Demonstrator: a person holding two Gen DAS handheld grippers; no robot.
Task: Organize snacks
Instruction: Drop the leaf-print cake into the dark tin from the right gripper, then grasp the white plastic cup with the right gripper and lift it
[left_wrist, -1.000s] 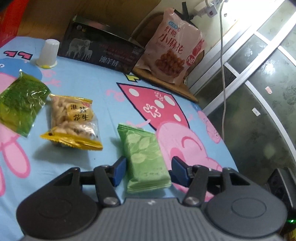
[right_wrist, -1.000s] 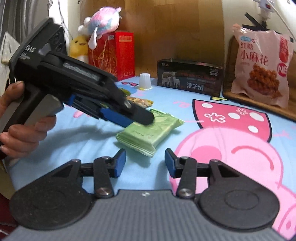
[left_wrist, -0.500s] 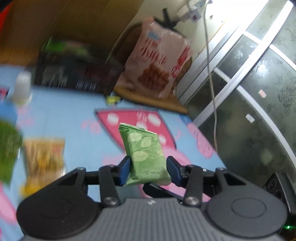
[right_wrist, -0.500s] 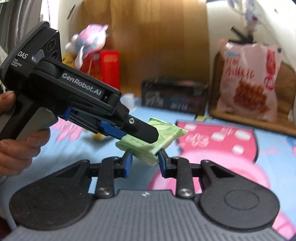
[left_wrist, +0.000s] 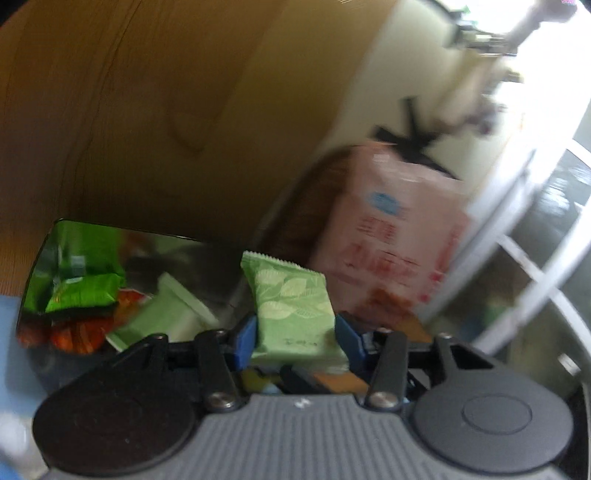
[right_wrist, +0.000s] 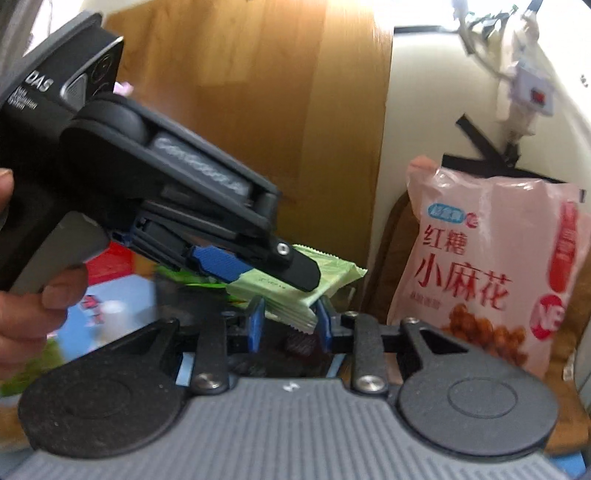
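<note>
A light green snack packet (left_wrist: 295, 314) with a leaf print is held in the air by both grippers. My left gripper (left_wrist: 293, 338) is shut on its sides. My right gripper (right_wrist: 289, 325) is shut on the packet's near end (right_wrist: 295, 314); the left gripper's body (right_wrist: 147, 192) and the hand that holds it fill the left of the right wrist view. Below and to the left in the left wrist view is an open shiny tin box (left_wrist: 40, 266) with green, orange and pale green packets inside. The left wrist view is blurred.
A big pink bag of fried dough twists (right_wrist: 491, 273) leans against a dark wooden board by the cream wall; it also shows in the left wrist view (left_wrist: 388, 240). A wooden panel stands behind. A window frame (left_wrist: 524, 221) is at the right. Blue cloth shows at the lower left.
Both grippers have lifted the light green packet up from the cloth and carried it toward the tin box and the pink bag. The right gripper has closed on the packet.
</note>
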